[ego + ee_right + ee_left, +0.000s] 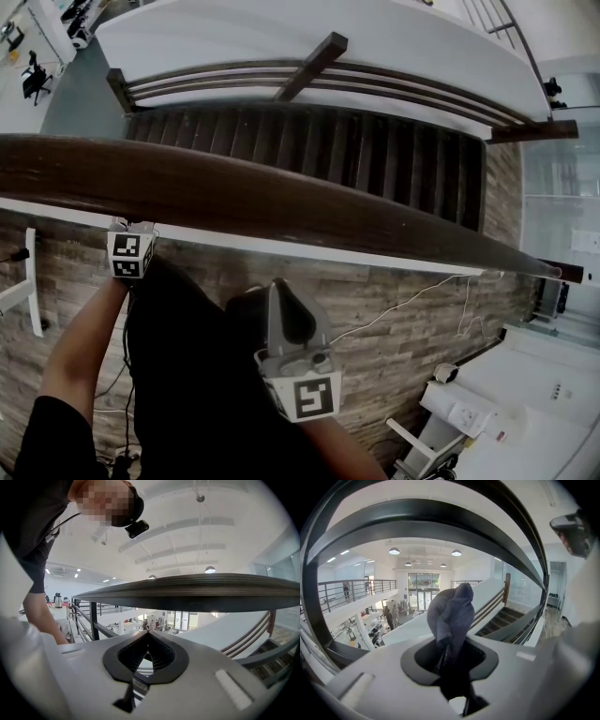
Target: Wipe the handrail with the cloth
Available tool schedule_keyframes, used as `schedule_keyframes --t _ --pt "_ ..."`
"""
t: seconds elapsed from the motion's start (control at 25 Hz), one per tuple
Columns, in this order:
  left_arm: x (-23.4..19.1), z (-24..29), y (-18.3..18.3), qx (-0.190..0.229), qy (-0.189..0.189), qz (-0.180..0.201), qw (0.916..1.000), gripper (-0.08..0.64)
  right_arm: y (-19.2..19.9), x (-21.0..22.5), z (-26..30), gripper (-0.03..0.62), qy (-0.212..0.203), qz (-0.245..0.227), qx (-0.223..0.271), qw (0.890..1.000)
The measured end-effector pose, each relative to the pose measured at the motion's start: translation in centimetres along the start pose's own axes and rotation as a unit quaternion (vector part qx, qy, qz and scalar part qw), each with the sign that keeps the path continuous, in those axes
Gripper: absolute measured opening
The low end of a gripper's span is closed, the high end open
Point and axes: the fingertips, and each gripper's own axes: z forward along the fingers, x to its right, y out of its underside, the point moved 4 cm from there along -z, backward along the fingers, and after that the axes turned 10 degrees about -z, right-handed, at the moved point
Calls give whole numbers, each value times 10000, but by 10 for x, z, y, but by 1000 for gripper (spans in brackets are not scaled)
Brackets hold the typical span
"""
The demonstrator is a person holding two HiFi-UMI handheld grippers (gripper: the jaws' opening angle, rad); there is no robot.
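Gripping the bunched grey-blue cloth [452,611], your left gripper [450,648] has its jaws clamped on it, the cloth poking up below the dark brown wooden handrail [281,202]. Your right gripper [148,637] sits under the rail, jaws pressed together on nothing. Only the left gripper view shows the cloth; in the head view the rail hides it.
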Motion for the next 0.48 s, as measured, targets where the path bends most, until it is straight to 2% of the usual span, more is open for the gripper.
schedule_keyframes --t 0.48 --pt "43 12 1 -92 82 37 9999 84 1 27 -25 2 -13 11 -104 9999"
